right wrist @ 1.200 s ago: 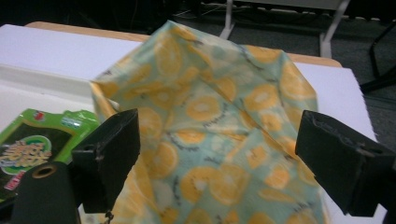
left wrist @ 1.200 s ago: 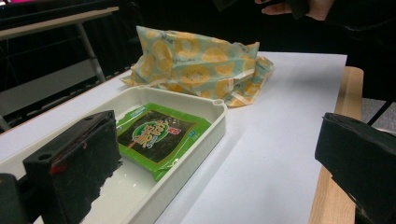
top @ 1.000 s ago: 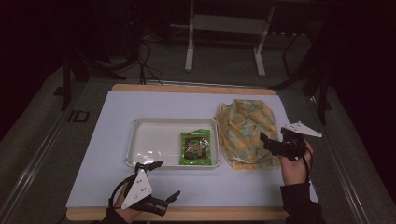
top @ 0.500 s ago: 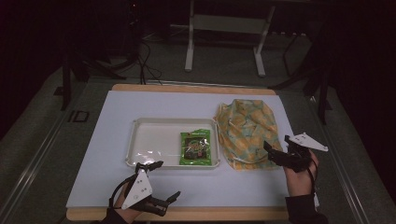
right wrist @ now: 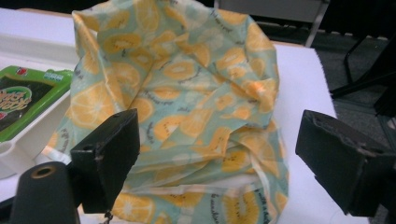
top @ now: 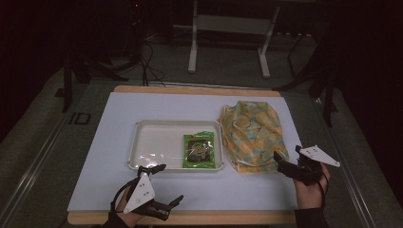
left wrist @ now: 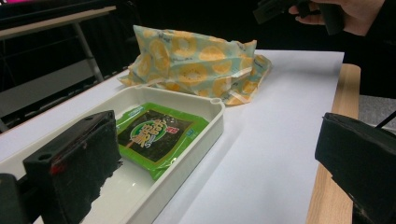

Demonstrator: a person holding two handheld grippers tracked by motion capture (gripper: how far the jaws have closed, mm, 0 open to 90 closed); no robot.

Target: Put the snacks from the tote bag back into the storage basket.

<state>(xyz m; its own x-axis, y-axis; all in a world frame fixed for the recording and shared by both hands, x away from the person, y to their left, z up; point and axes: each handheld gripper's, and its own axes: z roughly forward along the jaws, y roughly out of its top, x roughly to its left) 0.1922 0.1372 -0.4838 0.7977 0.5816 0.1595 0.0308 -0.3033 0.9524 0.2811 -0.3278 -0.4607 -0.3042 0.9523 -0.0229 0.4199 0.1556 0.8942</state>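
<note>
A bag (top: pixel 254 135) with orange fruit slices printed on it lies crumpled on the white table (top: pixel 95 161). It sits just to the right of a white tray (top: pixel 152 142). A green snack packet (top: pixel 199 150) lies flat in the tray's right end. The right gripper (top: pixel 285 166) hovers near the bag's front corner, jaws wide apart and holding nothing. The left gripper (top: pixel 161 190) is down by the table's front edge, near the tray, with its jaws wide apart too.

Green packet (left wrist: pixel 156 135): yellow lettering across the dark middle panel, too blurred to read.
Cloth bag (right wrist: pixel 187 93): small dark print, unreadable.
</note>
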